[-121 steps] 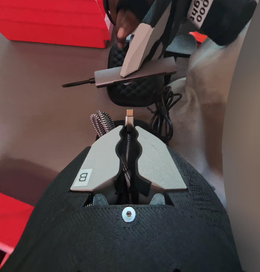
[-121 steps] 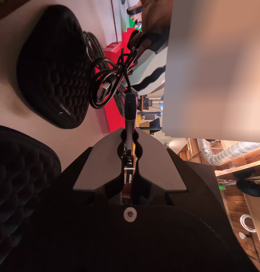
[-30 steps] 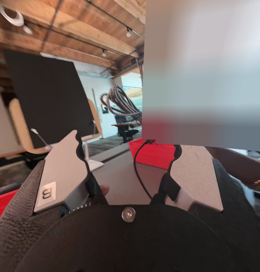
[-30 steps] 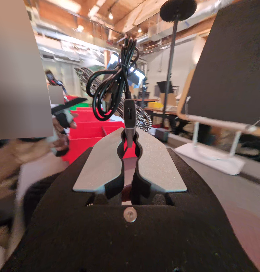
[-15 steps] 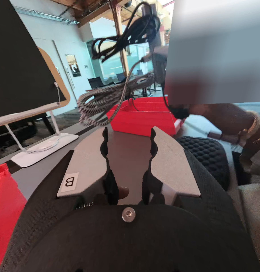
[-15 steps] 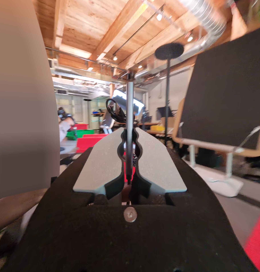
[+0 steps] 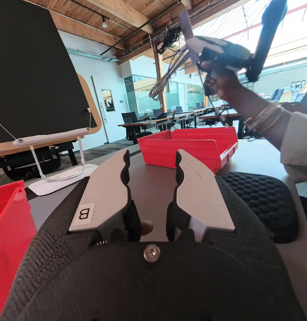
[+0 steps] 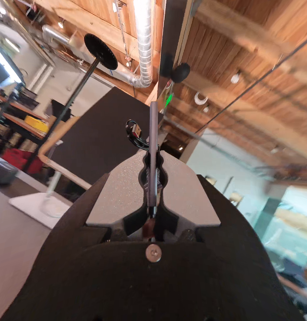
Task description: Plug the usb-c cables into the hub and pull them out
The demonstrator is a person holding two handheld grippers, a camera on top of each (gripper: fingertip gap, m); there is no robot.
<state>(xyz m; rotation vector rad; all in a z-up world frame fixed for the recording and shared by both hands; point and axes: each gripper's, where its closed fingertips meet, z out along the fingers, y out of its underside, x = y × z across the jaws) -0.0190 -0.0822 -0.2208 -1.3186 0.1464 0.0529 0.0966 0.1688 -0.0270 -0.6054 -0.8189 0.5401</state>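
Note:
My left gripper is open and empty, low over the dark table. My right gripper is shut on the thin grey hub, held edge-on and pointing up toward the ceiling. In the left wrist view the right gripper is raised high at the upper right with the hub in it. A braided cable and a bundled black cable hang from the hub. The black cable's USB plug shows beside the hub in the right wrist view.
A red bin stands on the table ahead of my left gripper, another red bin at the left. A black quilted case lies at the right. A black board on a white stand is at the back left. A person's forearm reaches in from the right. The tips of one gripper are about 35 cm away from the tips of the other.
My left gripper let go of the braided cable's plug and opened. My right gripper lifted the hub high with both cables hanging from it and tilted up toward the ceiling.

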